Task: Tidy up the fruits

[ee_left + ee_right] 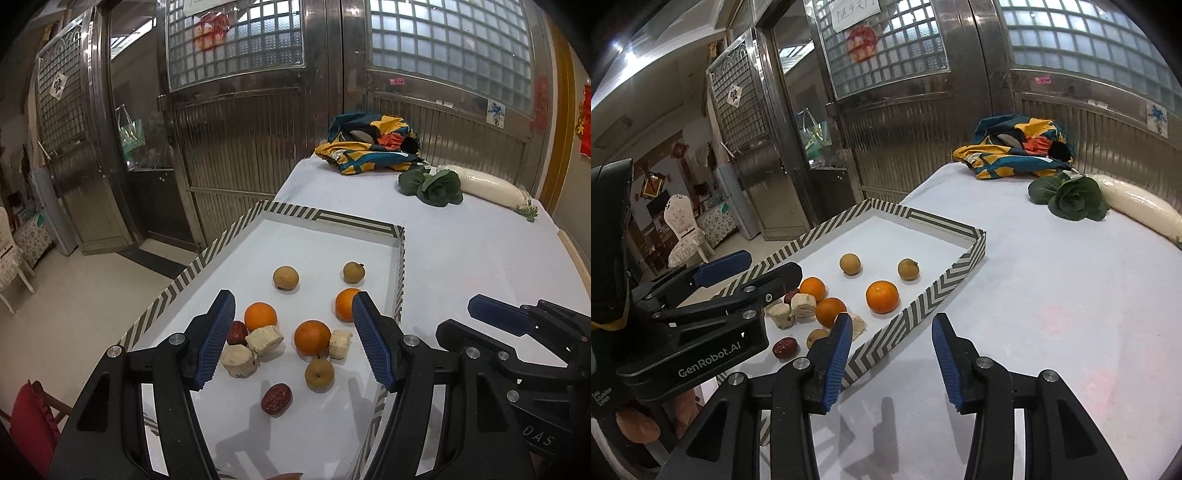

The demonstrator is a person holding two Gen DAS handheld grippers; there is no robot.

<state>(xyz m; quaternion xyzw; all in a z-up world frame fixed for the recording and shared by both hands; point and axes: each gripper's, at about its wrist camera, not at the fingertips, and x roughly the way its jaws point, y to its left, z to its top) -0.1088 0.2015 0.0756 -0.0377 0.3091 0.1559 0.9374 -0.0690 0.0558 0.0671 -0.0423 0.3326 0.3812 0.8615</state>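
**Fruit in tray, both tools released**

Left tool (293, 341): jaws apart, nothing between the pads, hanging over the near half of the tray (236, 230). The tray has a striped chevron rim and a white floor and sits at the left edge of the desk (480, 251), which carries a white cover.

Tray contents, left to right in the left wrist view:
- Red date (236, 332) beside the left pad, touching a pale cut chunk (239, 360); a second chunk (264, 339) leans against the first.
- Orange (260, 316) just behind those chunks.
- Second date (276, 398) alone, nearest the camera.
- Brown round fruit (285, 277) further back, apart from the cluster.
- Middle orange (312, 338), with a third chunk (340, 343) touching its right side.
- Small brown pear-like fruit (319, 374) just in front of the middle orange.
- Second brown round fruit (354, 272) at the back.
- Third orange (347, 304) near the right rim, partly hidden by the right pad.

Right tool (890, 363): jaws apart, holding nothing. It hangs over the tray's near right rim, the left pad above the tray edge and the right pad above bare desk cover.

Far right end of the desk: leafy greens (432, 184) touching a white radish (491, 188), and a crumpled patterned cloth (369, 147) behind them, against the metal doors (240, 140).

In the right wrist view, part of a hand (637, 426) shows under the left tool's body.
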